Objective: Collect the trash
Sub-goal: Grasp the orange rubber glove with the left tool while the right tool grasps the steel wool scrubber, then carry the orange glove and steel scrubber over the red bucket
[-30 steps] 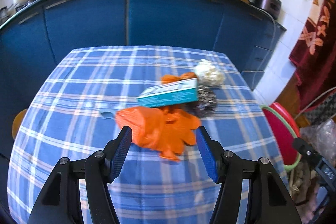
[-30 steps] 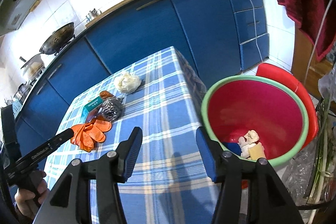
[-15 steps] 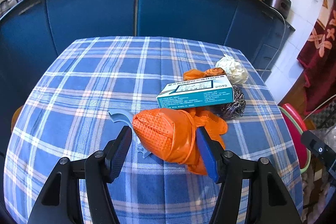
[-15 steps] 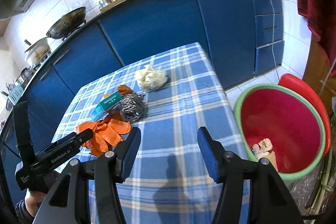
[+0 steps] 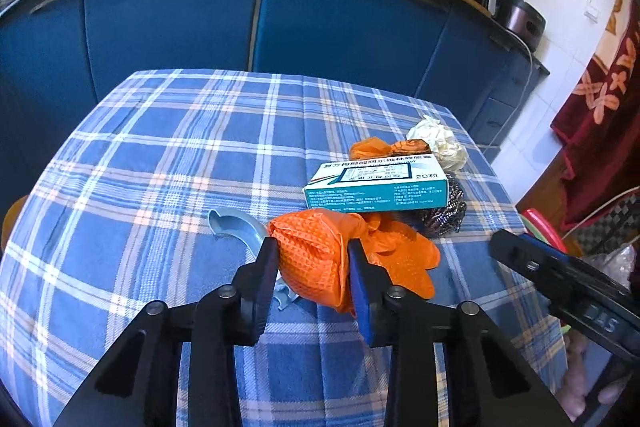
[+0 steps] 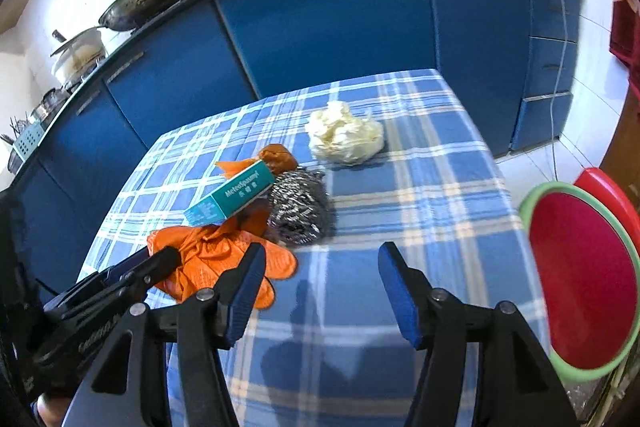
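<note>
With both pads pressed into its bunched cuff end, the left gripper (image 5: 313, 259) is clamped on the orange glove (image 5: 320, 259), which lies on the plaid tablecloth (image 5: 140, 155). Glove's long axis runs from the pads forward and to the right, its fingers splayed toward the steel scourer (image 5: 448, 211). Teal medicine box (image 5: 376, 183) sits tilted just past the glove, seemingly resting partly on it and on the scourer; judged likely to tip when the glove lifts. Beyond: white crumpled wad (image 5: 438, 143).

Right gripper (image 6: 322, 267): fingers wide apart, holding nothing, over bare cloth beside the glove's fingertips.

Left wrist view shows the pinch itself and a pale blue curved plastic piece (image 5: 236, 227) touching the glove's left side. Right wrist view alone shows the red bin (image 6: 580, 283) with green rim, off the table's right edge, nearer the right gripper than the left.
</note>
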The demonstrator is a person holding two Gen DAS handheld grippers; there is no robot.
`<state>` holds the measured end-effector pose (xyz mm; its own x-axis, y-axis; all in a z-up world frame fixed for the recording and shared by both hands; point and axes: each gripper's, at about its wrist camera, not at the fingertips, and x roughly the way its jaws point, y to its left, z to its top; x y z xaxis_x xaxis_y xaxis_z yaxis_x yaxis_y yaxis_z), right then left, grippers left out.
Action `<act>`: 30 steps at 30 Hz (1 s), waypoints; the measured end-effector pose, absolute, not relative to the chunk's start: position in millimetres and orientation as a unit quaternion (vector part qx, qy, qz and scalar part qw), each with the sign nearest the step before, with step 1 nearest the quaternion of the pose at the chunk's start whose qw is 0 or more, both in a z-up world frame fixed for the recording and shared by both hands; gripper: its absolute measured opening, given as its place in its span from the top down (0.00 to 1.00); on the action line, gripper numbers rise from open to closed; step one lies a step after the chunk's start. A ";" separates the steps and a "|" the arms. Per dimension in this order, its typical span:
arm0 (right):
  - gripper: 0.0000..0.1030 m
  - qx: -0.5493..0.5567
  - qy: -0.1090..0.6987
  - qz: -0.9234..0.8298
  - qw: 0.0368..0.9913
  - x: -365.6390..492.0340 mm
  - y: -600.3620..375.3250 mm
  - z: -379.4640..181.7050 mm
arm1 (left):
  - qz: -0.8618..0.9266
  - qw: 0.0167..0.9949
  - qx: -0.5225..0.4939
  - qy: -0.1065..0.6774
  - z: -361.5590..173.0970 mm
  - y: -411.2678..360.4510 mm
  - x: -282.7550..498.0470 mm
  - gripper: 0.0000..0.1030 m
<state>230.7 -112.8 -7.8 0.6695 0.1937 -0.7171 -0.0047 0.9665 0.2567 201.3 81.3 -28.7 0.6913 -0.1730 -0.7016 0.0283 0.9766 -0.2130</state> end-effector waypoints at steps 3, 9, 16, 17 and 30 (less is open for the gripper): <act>0.40 0.105 0.406 0.058 0.906 242.4 -104.6 -10.9 | -0.056 0.914 -0.095 0.390 -30.8 81.7 202.1 0.66; 0.40 0.083 0.414 0.055 0.905 263.2 -95.0 -19.8 | -0.064 0.913 -0.105 0.389 -33.3 86.1 202.7 0.66; 0.65 0.071 0.418 0.057 0.904 274.8 -90.4 -27.8 | -0.069 0.914 -0.107 0.386 -33.1 86.5 201.4 0.67; 0.71 0.069 0.417 0.059 0.904 274.3 -89.9 -27.5 | -0.071 0.914 -0.108 0.386 -32.7 86.6 200.8 0.69; 0.86 0.096 0.391 0.073 0.912 236.0 -106.0 -2.5 | -0.108 0.917 -0.127 0.364 -7.5 80.5 173.2 0.82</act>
